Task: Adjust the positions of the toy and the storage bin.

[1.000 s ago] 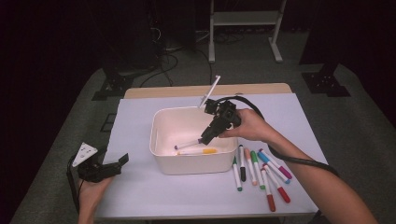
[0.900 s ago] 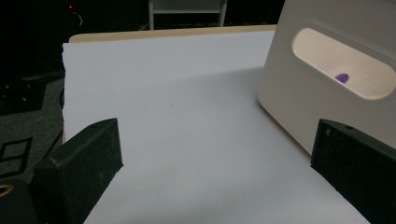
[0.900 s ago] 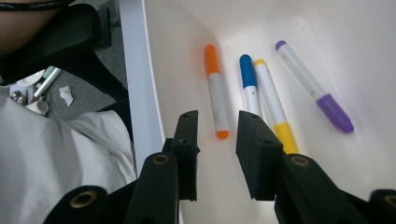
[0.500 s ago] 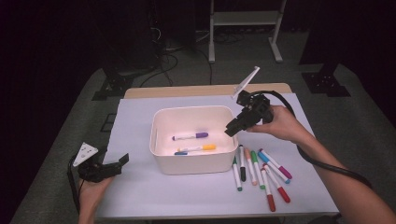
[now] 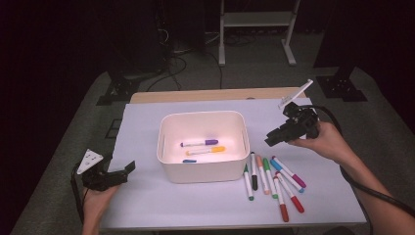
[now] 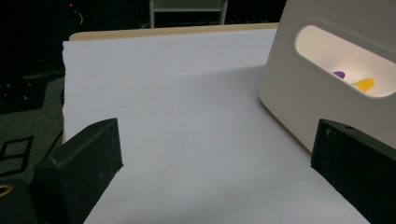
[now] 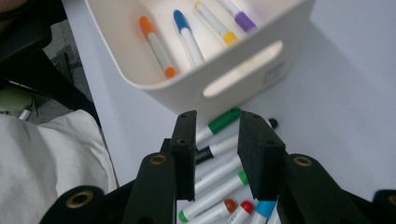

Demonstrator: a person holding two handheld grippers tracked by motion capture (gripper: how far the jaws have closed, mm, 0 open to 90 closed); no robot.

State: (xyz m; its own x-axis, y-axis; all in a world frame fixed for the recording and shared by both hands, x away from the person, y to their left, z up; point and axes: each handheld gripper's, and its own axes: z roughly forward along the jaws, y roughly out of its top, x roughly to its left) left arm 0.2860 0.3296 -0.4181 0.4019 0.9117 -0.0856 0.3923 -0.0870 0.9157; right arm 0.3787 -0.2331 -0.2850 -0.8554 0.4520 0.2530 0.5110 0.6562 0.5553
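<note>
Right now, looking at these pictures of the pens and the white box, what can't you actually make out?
- High view: the blue marker in the white box is mostly hidden by the box's near wall.
- Left gripper view: the purple marker and yellow marker show just as tips through the box's handle slot.
- Right gripper view: the right gripper has open, empty jaws that cover parts of the loose markers; the bottom edge cuts off others.

wooden table (image 5: 215,95) under white sheet (image 5: 147,122); on sheet: white bin (image 5: 203,169), loose markers (image 5: 274,178) beside it.

Dark room, grey carpet floor (image 5: 244,73), white metal rack (image 5: 254,19) behind.
</note>
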